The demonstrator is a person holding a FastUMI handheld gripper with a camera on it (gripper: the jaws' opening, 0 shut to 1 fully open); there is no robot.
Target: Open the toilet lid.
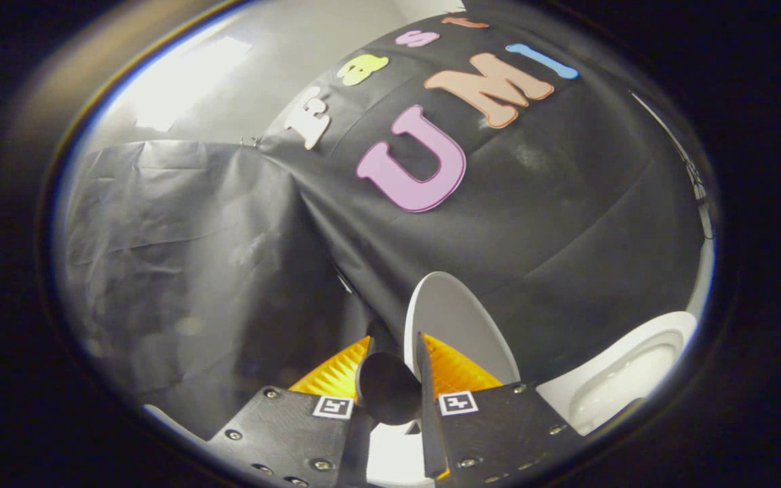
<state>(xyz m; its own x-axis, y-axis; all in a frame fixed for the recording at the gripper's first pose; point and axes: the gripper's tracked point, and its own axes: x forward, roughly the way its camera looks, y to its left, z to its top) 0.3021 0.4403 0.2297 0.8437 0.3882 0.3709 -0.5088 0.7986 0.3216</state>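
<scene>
The white oval plastic toilet lid [455,318] stands raised, nearly upright, just ahead of the gripper [396,366], its edge rising between and beyond the two fingers. It leans toward the black cloth booth wall [567,224] behind it; I can't tell if it touches the cloth. The white ceramic toilet bowl [624,379] sits open to the right, near, with its rim exposed.

Gripper state: the fingers are close together with a narrow gap. The lid's lower edge seems to run into that gap, but a dark round part blocks the contact spot, so I cannot tell whether both fingers press on the lid or it is just resting between them.

Judged progress: the lid looks mostly open, near the end of its swing.

Risks:
- If the lid isn't past its balance point and gets let go now, it could drop back onto the bowl.
- Pushing further could jam the lid into the cloth and drag or bunch it.
- The view is tilted, so a twisted grip could slip off the thin lid edge.
- Withdrawing carelessly could hook the lid and pull it back down.
</scene>
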